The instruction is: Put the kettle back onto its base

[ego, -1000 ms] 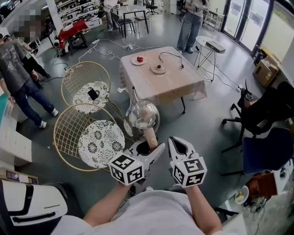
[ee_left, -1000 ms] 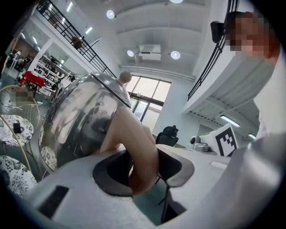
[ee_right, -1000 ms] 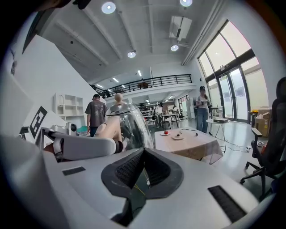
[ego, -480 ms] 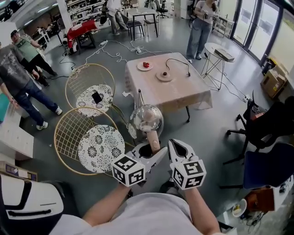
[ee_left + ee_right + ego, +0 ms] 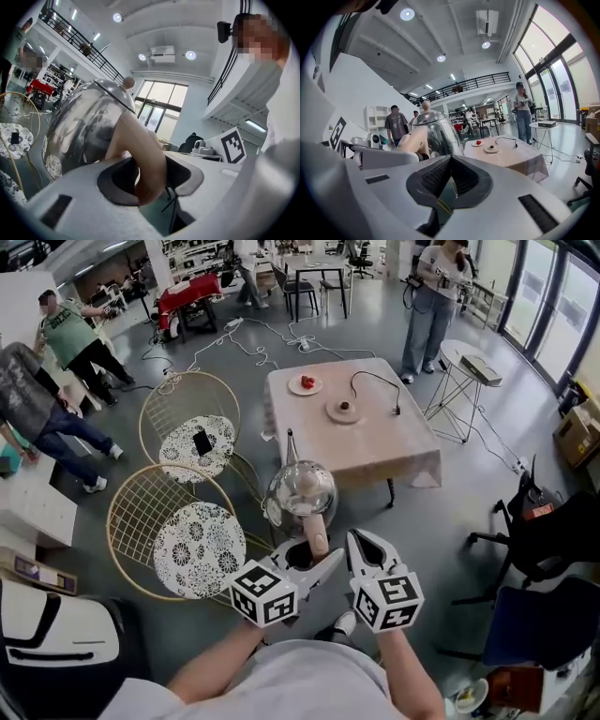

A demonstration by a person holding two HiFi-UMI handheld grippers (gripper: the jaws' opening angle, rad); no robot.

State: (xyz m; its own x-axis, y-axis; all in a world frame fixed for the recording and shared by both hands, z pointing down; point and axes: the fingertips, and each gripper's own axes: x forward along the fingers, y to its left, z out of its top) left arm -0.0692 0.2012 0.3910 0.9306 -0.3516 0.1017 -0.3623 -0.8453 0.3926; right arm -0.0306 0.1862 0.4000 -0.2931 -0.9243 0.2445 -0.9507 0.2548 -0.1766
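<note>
Floor (image 5: 450, 493) of grey concrete takes most of the head view, with several persons standing far at its edges. Next in size is the table (image 5: 375, 451) under a beige cloth, and to its left are two round wire chairs (image 5: 178, 399) with patterned cushions.

The kettle (image 5: 301, 486), shiny and round, is in the air over the floor, in front of the near edge of the table and not yet above it. It stands upright, with its thin spout on the far side and its pale handle (image 5: 317, 538) toward the person. The left gripper (image 5: 312, 557) is clamped on this handle, with its pads pressed on both sides. The right gripper (image 5: 361, 545) is just beside it on the right; its jaws are closed together and nothing is between them.

The base (image 5: 343, 411), a small round disc with a black cable (image 5: 375, 381), lies on the table, well apart from the kettle, ahead of the jaws and a little to the right. I judge that the left hand must carry the kettle forward over the table edge and lower it upright on the disc. A small plate (image 5: 305, 384) with something red sits near the base and could be in the way.

No brand or readable writing shows anywhere; the cubes carry only black square markers.
</note>
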